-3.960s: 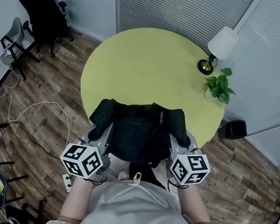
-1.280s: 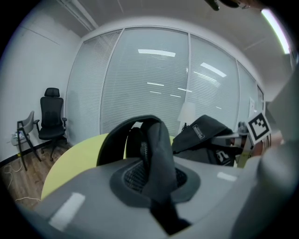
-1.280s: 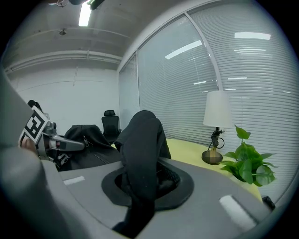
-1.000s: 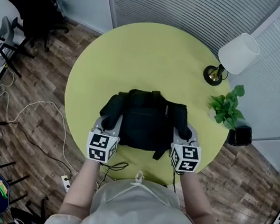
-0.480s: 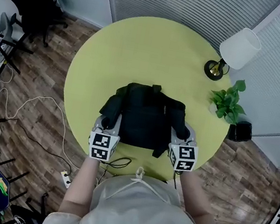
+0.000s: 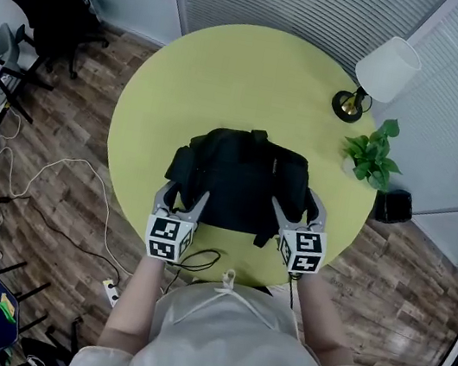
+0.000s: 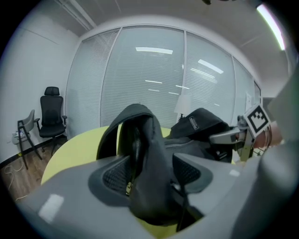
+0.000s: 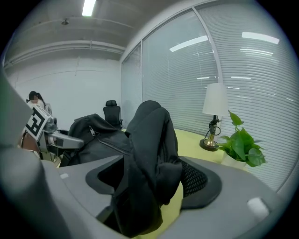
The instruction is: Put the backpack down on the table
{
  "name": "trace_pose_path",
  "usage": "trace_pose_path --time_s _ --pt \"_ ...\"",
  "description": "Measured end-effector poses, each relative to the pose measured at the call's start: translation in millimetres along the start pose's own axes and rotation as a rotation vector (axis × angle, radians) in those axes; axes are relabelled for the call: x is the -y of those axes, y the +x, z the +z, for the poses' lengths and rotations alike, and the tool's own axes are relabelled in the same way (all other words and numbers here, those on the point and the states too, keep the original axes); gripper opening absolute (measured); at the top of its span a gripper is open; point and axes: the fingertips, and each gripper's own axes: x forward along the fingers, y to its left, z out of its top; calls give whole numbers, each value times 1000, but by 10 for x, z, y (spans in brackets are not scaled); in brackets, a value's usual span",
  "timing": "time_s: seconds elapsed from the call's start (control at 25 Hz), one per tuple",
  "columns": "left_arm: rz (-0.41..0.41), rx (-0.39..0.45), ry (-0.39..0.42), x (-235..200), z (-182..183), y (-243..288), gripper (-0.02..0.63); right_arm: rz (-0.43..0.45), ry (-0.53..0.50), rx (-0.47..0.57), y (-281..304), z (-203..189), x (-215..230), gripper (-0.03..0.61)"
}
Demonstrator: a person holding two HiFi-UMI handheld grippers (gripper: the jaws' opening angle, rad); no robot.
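While left claw (image 6: 184, 196) and right claw (image 6: 298, 206) are opening, straps (image 7: 147, 158) between them, backpack (image 6: 243, 180) rests on tabletop (image 6: 231, 73) (set-down looks done).

Your head camera looked steeply down on the table (image 6: 231, 73), backpack (image 6: 243, 180) toward 6 o'clock. Both gripper cameras sat low, close against the backpack, facing 12 o'clock. All three views shared backpack and lamp (image 6: 388, 67).

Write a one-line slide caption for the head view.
Backpack resting on the round table; left gripper and right gripper jaws opening, its fabric between them.
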Motion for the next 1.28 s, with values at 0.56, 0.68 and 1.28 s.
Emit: trace_pose_path --time_s 0.56,0.68,1.28 --pt "27 114 -15 144 31 -855 248 -163 13 70 -873 -98 -317 246" --pt "59 154 -13 174 126 -1109 170 -195 47 93 -1107 -103 -413 200" --pt "-32 356 24 726 582 -2086 6 -72 46 291 -1952 324 -1303 -2"
